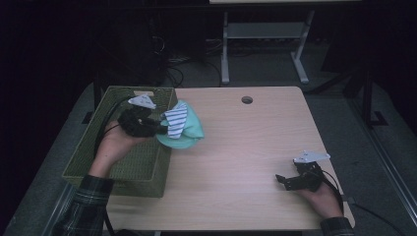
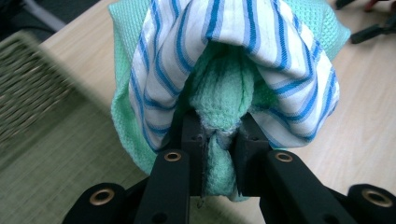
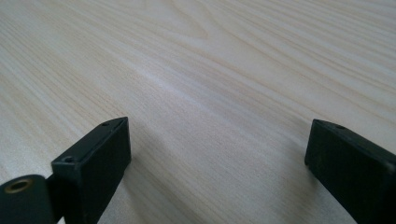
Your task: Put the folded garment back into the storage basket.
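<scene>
The left claw (image 1: pixel 158 126) is clamped on a bunched green cloth (image 1: pixel 189 132) and striped cloth (image 1: pixel 176 120), hanging just beside the wicker basket's (image 1: pixel 118 169) right rim; the basket lies to their left. The right claw (image 1: pixel 282 179) rests wide open, holding nothing, on the table (image 1: pixel 246 147).

The high view is dim, its surroundings nearly black around a softly lit table (image 1: pixel 246 147), while both gripper views are brighter, with the basket (image 2: pixel 42 93) smeared by motion blur and near jaws soft.
</scene>
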{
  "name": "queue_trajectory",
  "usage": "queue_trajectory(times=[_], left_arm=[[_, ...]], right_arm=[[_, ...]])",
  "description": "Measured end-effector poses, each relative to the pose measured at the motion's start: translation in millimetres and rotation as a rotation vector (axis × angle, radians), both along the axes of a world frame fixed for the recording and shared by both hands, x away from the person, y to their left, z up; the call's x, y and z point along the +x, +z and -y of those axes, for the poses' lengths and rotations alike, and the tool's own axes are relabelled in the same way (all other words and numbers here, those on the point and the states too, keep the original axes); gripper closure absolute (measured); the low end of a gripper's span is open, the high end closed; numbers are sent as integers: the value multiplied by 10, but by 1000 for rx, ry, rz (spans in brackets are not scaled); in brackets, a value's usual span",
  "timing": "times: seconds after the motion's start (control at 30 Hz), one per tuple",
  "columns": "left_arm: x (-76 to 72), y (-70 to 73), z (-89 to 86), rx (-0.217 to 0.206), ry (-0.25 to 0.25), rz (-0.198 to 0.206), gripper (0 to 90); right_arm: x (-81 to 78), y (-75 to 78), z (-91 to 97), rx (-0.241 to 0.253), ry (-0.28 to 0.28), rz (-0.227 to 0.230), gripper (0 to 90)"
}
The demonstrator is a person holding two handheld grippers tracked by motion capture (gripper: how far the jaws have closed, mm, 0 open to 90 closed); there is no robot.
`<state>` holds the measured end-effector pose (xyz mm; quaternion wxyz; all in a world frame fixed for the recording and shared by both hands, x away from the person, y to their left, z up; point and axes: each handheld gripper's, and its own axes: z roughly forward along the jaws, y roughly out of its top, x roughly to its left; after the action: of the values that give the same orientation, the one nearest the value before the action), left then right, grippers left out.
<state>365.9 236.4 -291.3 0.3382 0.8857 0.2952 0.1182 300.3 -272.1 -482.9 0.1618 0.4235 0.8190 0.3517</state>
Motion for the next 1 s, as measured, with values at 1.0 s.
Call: queue_trajectory(times=[1.0], left_arm=[[71,-828,-1029,36,369,-98,765]], right_arm=[[-1,0,-4,0,-4,0,67]])
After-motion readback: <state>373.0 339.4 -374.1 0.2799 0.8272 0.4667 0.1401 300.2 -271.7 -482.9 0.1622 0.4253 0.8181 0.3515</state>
